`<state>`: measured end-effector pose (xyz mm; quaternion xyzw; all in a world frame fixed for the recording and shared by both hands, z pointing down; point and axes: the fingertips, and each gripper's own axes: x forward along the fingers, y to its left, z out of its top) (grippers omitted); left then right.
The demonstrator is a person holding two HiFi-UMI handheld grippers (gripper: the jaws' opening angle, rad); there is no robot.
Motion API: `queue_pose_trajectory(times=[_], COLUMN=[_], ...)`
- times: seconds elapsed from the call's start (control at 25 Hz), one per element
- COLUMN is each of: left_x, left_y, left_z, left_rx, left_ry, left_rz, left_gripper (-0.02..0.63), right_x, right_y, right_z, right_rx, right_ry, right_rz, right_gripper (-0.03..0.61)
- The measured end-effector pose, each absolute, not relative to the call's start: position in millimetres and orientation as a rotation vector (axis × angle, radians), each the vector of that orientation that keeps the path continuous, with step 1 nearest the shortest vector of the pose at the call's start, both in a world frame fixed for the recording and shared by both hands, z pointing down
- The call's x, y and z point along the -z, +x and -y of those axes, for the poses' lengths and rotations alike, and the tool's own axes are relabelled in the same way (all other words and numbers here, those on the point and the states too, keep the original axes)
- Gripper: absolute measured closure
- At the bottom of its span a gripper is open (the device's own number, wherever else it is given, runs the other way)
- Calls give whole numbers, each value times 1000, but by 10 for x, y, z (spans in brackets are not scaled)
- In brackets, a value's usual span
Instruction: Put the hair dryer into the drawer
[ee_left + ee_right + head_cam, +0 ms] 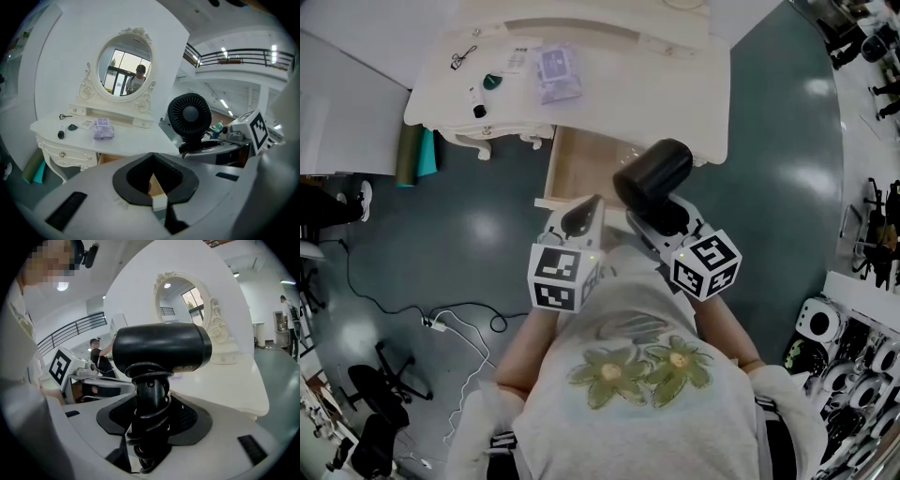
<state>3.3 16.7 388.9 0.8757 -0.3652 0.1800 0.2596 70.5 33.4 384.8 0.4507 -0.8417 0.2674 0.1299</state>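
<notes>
The black hair dryer [654, 173] is held up over the front of the white dressing table [609, 84]. My right gripper [666, 217] is shut on its handle, which has the cord wound around it [147, 427]. In the right gripper view its barrel [161, 348] lies crosswise above the jaws. The wooden drawer [577, 164] stands pulled open under the tabletop, just beyond both grippers. My left gripper [581, 217] hovers before the drawer, shut and holding nothing [157, 199]. In the left gripper view the dryer's rear grille [190, 115] shows at the right.
An oval mirror [124, 65] stands at the back of the table. On the tabletop lie a purple packet [555, 73], a small black bottle [479, 111] and scissors [462, 58]. Green rolls [417, 155] lean by the table's left leg. A cable [441, 323] and a chair [380, 394] are on the floor at the left.
</notes>
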Motion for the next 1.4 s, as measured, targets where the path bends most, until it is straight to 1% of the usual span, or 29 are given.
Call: queue_pose_trajectory(times=[1.4], left_x=[-4155], left_y=[-51], left_z=[54], left_rx=[-564], left_ry=[2290], left_rz=[1004], left_gripper=[604], right_x=[-4269], right_y=[646], right_z=[-84], right_rx=[-831], right_ry=[1187], right_rz=[2393], right_gripper=[367])
